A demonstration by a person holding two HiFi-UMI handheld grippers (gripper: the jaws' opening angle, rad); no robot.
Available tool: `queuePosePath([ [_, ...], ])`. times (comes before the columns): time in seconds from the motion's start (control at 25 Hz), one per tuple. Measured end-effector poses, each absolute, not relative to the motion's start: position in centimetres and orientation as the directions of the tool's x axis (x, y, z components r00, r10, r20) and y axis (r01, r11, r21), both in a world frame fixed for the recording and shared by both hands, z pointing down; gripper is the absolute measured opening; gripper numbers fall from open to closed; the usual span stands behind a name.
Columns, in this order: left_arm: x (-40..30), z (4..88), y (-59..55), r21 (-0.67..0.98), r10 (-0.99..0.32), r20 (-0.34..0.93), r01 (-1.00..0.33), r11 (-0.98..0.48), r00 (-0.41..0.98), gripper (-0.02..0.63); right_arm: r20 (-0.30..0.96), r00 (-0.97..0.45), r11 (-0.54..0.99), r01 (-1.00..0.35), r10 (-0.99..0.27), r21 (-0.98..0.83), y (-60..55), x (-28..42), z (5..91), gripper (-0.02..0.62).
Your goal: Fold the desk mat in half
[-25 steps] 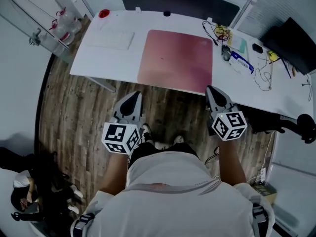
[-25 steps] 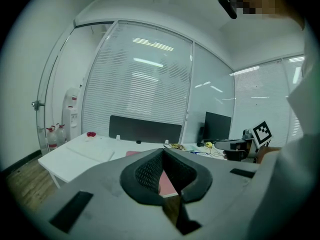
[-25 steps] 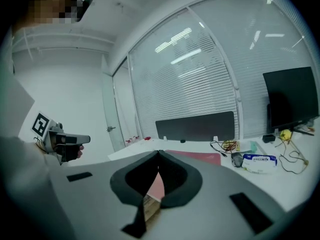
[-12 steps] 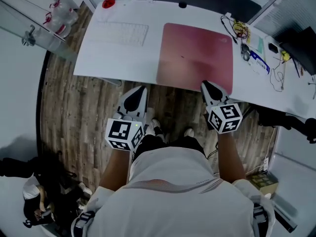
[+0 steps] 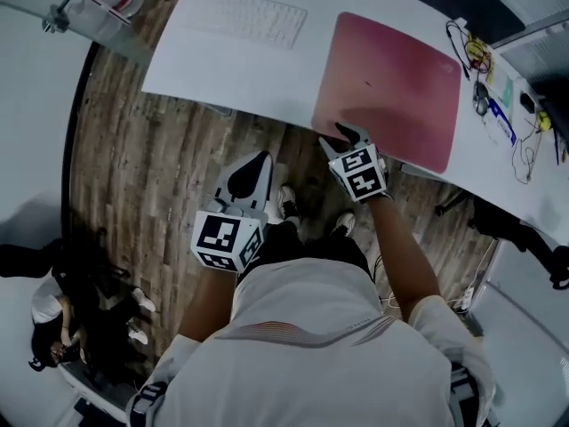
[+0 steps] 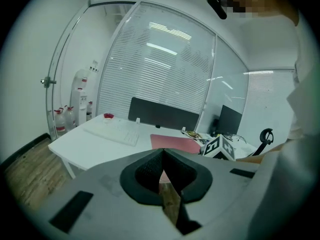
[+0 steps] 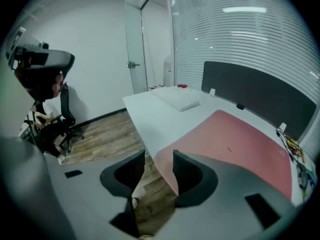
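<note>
A pink desk mat (image 5: 391, 87) lies flat on the white desk (image 5: 222, 69), its near edge at the desk's front edge. My right gripper (image 5: 342, 133) is at the mat's near left corner. In the right gripper view its jaws (image 7: 159, 161) are opening, with that corner of the mat (image 7: 240, 144) in the gap and neither pad pressing on it. My left gripper (image 5: 252, 169) hangs lower, over the wooden floor in front of the desk. Its jaws (image 6: 161, 154) are shut on nothing; the mat (image 6: 175, 143) lies beyond them.
A white keyboard (image 5: 253, 18) lies left of the mat. Cables and small items (image 5: 489, 69) crowd the desk's right end. A dark partition panel (image 7: 255, 94) runs along the desk's back edge. A seated person (image 5: 53, 327) is on the floor side, lower left.
My right gripper has moved left and forward from in front of the mat's near right corner to its near left corner, and its jaws have parted. The left gripper has barely moved.
</note>
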State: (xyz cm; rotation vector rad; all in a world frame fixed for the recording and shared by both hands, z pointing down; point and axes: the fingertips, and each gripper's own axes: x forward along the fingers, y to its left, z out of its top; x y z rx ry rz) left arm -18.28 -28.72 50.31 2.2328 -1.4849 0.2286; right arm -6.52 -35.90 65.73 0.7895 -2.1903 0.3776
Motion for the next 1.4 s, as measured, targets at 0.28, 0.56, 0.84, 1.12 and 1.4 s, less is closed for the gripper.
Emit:
queuePosePath([
  [0.28, -20.8, 52.7, -27.2, 0.291, -0.827, 0.425, -0.921, -0.26, 0.368, 0.012, 0.824, -0.401, 0.816, -0.565, -0.401, 0.122, -36.2, -8.9, 71.7, 0.218],
  [0.56, -21.3, 53.6, -27.0, 0.312, -0.81, 0.442, -0.913, -0.262, 0.384, 0.012, 0.821, -0.355, 0.793, -0.582, -0.446, 0.179, -36.7, -8.9, 72.9, 0.144],
  [0.84, -20.3, 53.1, -27.4, 0.314, -0.804, 0.43, -0.903, -0.293, 0.411, 0.012, 0.807, -0.429, 0.779, -0.624, -0.405, 0.06, -37.1, -8.5, 72.9, 0.091],
  [1.12, -18.4, 52.1, -27.4, 0.316, -0.802, 0.413, -0.893, -0.319, 0.432, 0.012, 0.748, -0.499, 0.698, -0.713, -0.439, -0.066, -37.8, -6.7, 69.5, 0.075],
  [1.4, -13.7, 49.7, -27.9, 0.301, -0.796, 0.37, -0.872, -0.386, 0.48, 0.012, 0.684, -0.479, 0.571, -0.813, -0.55, -0.11, -37.9, 0.6, 66.0, 0.075],
])
